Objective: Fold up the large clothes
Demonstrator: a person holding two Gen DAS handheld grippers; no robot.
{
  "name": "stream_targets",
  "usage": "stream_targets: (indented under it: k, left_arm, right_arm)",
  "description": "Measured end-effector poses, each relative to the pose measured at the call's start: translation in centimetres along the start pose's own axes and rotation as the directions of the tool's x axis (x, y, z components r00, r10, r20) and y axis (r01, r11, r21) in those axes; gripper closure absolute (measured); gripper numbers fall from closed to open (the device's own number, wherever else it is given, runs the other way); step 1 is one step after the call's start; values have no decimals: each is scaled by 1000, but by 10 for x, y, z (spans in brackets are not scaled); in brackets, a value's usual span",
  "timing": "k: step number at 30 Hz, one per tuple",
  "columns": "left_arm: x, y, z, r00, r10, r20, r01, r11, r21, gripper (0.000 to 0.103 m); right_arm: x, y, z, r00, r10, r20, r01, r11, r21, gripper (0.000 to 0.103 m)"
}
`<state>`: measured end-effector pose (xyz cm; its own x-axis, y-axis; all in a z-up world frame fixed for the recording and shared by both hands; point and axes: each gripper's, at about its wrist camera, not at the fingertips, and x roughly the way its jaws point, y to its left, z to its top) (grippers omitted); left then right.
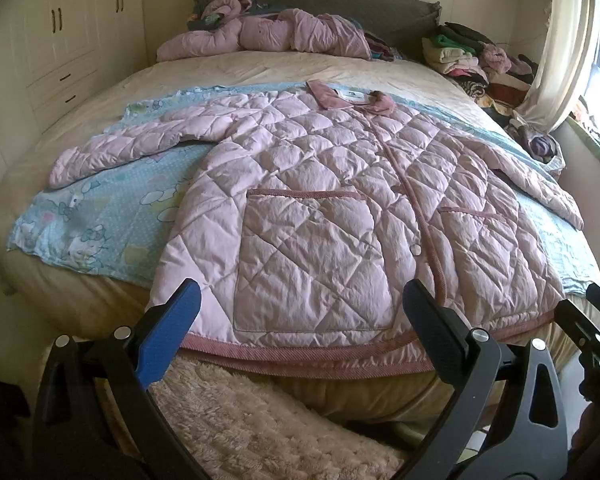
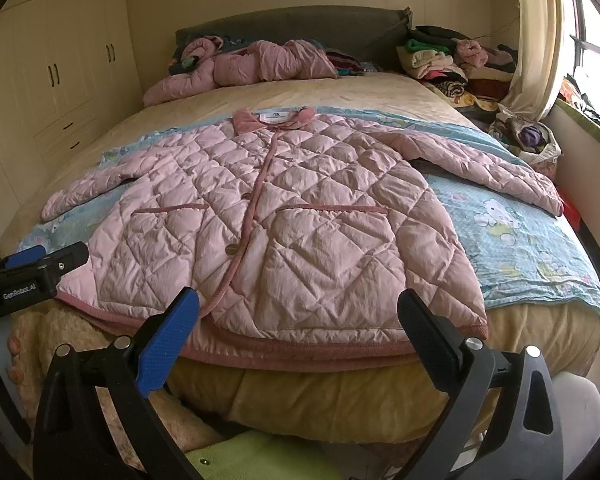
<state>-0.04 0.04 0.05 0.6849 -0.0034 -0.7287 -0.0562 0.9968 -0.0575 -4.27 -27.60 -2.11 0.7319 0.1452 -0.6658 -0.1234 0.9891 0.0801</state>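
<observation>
A pink quilted jacket (image 1: 320,200) (image 2: 284,216) lies spread flat, front side up, on a light blue cartoon-print sheet (image 1: 112,216) (image 2: 512,236) across the bed, with both sleeves stretched out sideways and its dark pink hem at the bed's near edge. My left gripper (image 1: 300,320) hovers open just in front of the hem by the left pocket, nothing between its fingers. My right gripper (image 2: 298,320) is open too, hanging before the hem under the right pocket. The left gripper (image 2: 40,264) also shows at the left edge of the right wrist view.
A second pink quilted garment (image 1: 268,34) lies bunched at the grey headboard. A heap of mixed clothes (image 1: 476,60) fills the bed's far right corner beside a curtain (image 1: 560,52). Cream wardrobes (image 1: 60,40) stand left. A fluffy beige rug (image 1: 260,420) lies below the bed edge.
</observation>
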Motion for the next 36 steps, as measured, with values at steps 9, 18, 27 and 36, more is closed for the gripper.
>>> stream_targets:
  k: [9,18,27,36]
  left_arm:
    - [0,0,0,1000,5,2,-5,1000,2,8]
    - [0,0,0,1000,5,3,-5,1000,2,8]
    - [0,-1,0,1000,8,4,-8,1000,4,8]
    - [0,-1,0,1000,8,3,-8,1000,4,8]
  right_arm:
    - [-3,0,2,1000,-1,5,1,1000,-1,4]
    - [-1,-1,0,1000,5,2,-5,1000,3,4]
    - [-2,3,3,1000,5,1,-5,1000,2,4]
    - [0,4,3,1000,1,-1,-1,1000,7,4]
